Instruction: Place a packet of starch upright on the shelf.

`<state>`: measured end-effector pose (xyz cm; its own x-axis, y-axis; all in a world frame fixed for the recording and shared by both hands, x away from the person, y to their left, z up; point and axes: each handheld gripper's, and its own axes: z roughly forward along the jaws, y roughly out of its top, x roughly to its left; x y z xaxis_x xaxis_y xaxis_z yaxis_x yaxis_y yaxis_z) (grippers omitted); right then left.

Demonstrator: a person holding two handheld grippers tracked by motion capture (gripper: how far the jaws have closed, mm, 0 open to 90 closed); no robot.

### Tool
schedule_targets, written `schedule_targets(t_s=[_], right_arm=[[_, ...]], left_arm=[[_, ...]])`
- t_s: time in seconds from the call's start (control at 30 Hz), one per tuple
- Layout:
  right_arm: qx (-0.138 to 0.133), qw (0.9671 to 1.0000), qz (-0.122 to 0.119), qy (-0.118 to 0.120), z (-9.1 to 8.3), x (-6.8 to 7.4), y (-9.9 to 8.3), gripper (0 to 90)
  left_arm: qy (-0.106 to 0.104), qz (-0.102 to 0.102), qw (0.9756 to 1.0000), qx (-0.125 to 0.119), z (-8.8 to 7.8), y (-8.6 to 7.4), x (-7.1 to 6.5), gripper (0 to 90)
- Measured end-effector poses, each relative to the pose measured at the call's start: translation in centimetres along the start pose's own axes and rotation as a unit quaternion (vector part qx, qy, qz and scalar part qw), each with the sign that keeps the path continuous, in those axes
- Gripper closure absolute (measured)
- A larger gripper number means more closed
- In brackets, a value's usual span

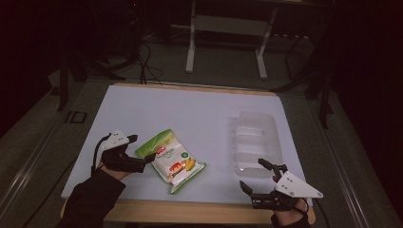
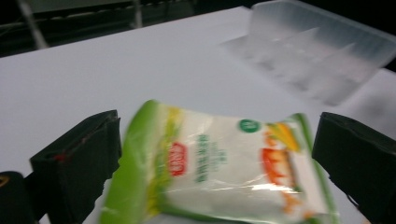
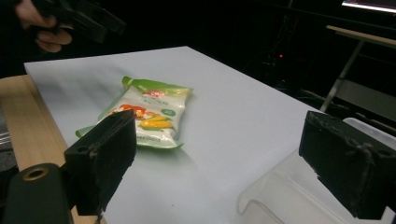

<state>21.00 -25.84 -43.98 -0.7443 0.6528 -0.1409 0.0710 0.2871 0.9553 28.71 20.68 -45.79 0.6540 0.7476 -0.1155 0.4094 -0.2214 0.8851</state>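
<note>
Table (image 1: 142, 109) covered by a pale white sheet, wooden edge showing along the near side; room around it was dark.

At the left, my left gripper (image 1: 142, 154) sat low over the sheet, held in my left hand (image 1: 114, 166), its grey three-cornered plate on top. Its jaws were spread wide. In the left gripper view (image 2: 215, 154) they stood either side of the green-and-white plastic snack packet with red and yellow print (image 2: 219, 172), with a gap visible at each jaw, so nothing was clamped. That view was blurred, and I could not tell for sure whether either pad touched the wrapper.

The packet (image 1: 171, 160) lay flat on the sheet in the near-left half, just beside my left gripper's tips, one green end pointing away from me and the other toward the near edge. From the right gripper view it (image 3: 144, 116) lay well apart from the right jaws.

Further right, a clear plastic tray with ribbed compartments (image 1: 254, 142) rested on the sheet, empty as far as I could see.

At the far right, my right gripper (image 1: 256, 175) hovered near the tray's near end, jaws parted wide, holding nothing. In its own view (image 3: 217, 163) the tray's rim (image 3: 280, 196) sat between and below the jaws.
</note>
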Motion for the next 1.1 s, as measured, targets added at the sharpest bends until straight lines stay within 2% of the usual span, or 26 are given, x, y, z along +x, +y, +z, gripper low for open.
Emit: schedule_targets(t_s=[0.07, 0.23, 0.33, 0.47, 0.5, 0.57, 0.77, 0.83, 0.97, 1.1], right_arm=[[0.002, 1.0, 0.001, 0.001, 0.0, 0.0, 0.0, 11.1], [0.005, 1.0, 0.0, 0.005, 0.1, 0.1, -0.1, 11.1], [0.009, 0.9999, 0.0, 0.008, 0.2, 0.1, -0.2, 11.1], [0.013, 0.9999, 0.001, 0.011, 0.3, 0.1, -0.3, 11.1], [0.013, 0.9999, 0.001, 0.011, 0.3, 0.1, -0.3, 11.2], [0.014, 0.9999, 0.001, 0.01, 0.4, 0.1, -0.3, 11.1], [0.017, 0.9998, 0.001, 0.014, 0.5, 0.1, -0.4, 11.2], [0.018, 0.9997, 0.001, 0.015, 0.5, 0.2, -0.4, 11.1], [0.02, 0.9997, -0.001, 0.016, 0.5, 0.2, -0.5, 11.1], [0.022, 0.9996, 0.0, 0.018, 0.6, 0.2, -0.5, 11.1]], left_arm=[[0.005, -0.01, 0.9999, 0.001, 0.4, -0.3, 0.7, 5.2], [0.002, -0.035, 0.9994, 0.008, 1.5, -1.0, 2.0, 7.6], [0.004, -0.039, 0.9989, 0.024, 2.3, -1.4, 2.5, 7.6], [0.008, -0.046, 0.9972, 0.058, 3.7, -2.2, 3.0, 4.4], [0.003, -0.051, 0.9967, 0.063, 4.1, -2.4, 3.2, 3.5], [0.005, -0.052, 0.9959, 0.074, 4.6, -2.8, 3.3, 2.6], [0.006, -0.061, 0.994, 0.091, 5.8, -3.3, 4.0, 2.6], [0.011, -0.06, 0.9936, 0.095, 6.1, -3.5, 4.3, 2.7], [0.018, -0.073, 0.9918, 0.104, 6.5, -4.1, 4.9, 2.7], [0.011, -0.084, 0.9901, 0.112, 6.9, -4.6, 5.2, 2.7]])
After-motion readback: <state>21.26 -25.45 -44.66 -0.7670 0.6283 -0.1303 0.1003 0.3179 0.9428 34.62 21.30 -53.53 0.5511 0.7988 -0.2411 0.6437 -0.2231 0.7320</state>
